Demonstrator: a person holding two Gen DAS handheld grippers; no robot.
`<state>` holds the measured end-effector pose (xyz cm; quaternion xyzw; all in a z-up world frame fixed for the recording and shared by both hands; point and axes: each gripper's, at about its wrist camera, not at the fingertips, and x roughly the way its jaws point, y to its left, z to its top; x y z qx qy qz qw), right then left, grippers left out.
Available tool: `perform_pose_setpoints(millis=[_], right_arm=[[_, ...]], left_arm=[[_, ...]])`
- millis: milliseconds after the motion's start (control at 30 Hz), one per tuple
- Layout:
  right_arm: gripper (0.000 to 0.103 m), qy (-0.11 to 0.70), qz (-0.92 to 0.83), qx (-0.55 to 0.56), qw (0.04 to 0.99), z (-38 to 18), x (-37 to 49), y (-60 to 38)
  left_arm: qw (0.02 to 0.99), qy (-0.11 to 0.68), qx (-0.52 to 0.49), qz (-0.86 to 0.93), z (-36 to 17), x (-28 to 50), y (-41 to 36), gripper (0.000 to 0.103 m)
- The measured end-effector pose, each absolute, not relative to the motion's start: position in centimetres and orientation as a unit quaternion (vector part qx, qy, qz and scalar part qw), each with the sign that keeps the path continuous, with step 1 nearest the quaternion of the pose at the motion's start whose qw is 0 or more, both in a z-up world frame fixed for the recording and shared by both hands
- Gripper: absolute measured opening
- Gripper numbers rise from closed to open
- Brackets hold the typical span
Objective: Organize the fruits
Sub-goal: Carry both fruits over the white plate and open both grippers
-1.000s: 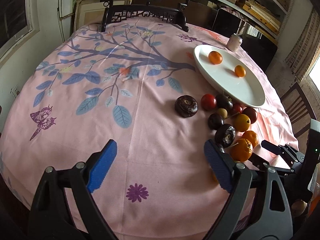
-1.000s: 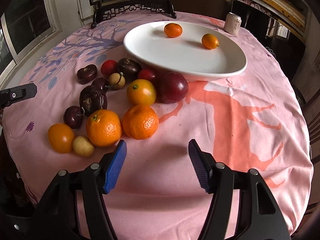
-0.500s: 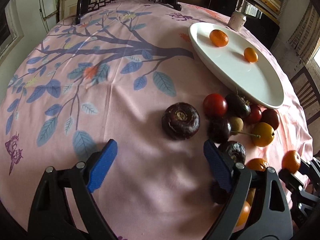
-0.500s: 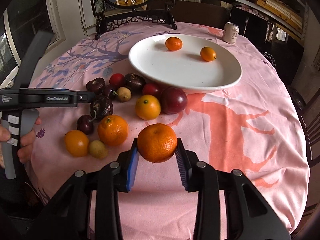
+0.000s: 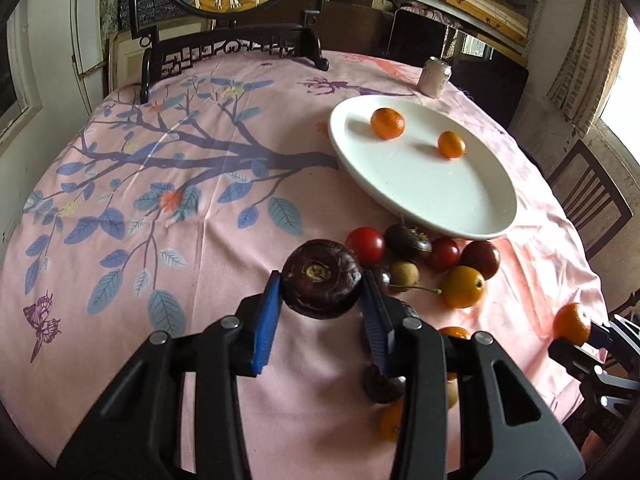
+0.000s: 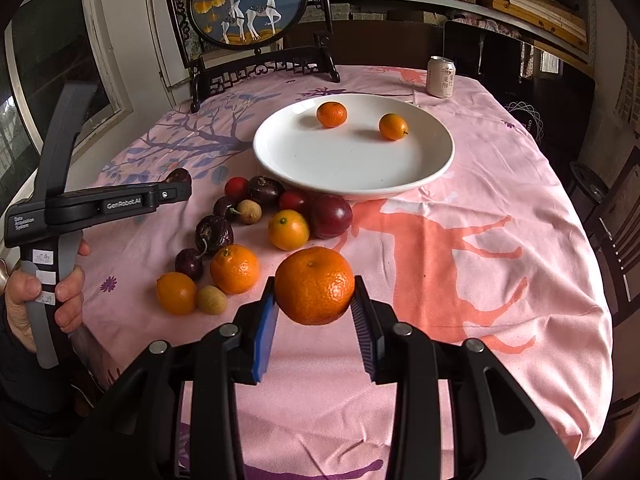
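Both fruits are now lifted off the worktop (image 5: 168,264) since the earlier frames. Left hand-held gripper (image 5: 322,304) is clamped on a dark purple fruit (image 5: 322,284), raised; ahead and to its right sits the loose fruit pile (image 5: 424,260), beyond that the white plate (image 5: 472,200) with two small oranges. Right hand-held gripper (image 6: 315,306) is clamped on a mandarin (image 6: 315,285), held up; fruit pile (image 6: 248,240) ahead-left, plate (image 6: 360,160) straight ahead, can (image 6: 441,77) far beyond it.
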<state>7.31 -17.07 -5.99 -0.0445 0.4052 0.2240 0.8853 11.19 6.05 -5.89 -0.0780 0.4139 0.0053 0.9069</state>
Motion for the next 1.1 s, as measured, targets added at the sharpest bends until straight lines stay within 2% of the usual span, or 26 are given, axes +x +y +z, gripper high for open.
perform_pose_setpoints(millis=[233,367,567,800,1033,1067,1100], right_arm=[[0.036,0.399,0.220,-0.035,0.890,-5.5,7.8,-17.6],[0.036,0.401,0.217,-0.034,0.889,-5.2,9.4,-17.6],[0.036,0.403,0.195,-0.049,0.893,-4.3,16.6,-17.1],[0.036,0.436,0.130,-0.066,0.888,-6.8,28.2,-17.0],[0.038,0.449,0.122,-0.063,0.883,-8.7,31.9,-17.4],[0.041,0.447,0.119,-0.068,0.884,-8.7,31.9,-17.3],[0.052,0.444,0.114,-0.072,0.886,-8.5,31.7,-17.3]], left_arm=[[0.914,0.398,-0.069,-0.028,-3.3,9.8,4.2,0.039],[0.909,0.408,-0.063,-0.049,-2.5,11.5,3.2,0.039],[0.898,0.432,-0.047,-0.066,-1.1,19.8,0.9,0.040],[0.880,0.471,-0.033,-0.055,-3.6,29.8,-1.9,0.040],[0.871,0.486,-0.027,-0.060,-5.2,34.1,-3.4,0.041],[0.873,0.483,-0.027,-0.059,-5.0,34.3,-3.4,0.045],[0.876,0.478,-0.029,-0.060,-4.6,34.1,-3.2,0.059]])
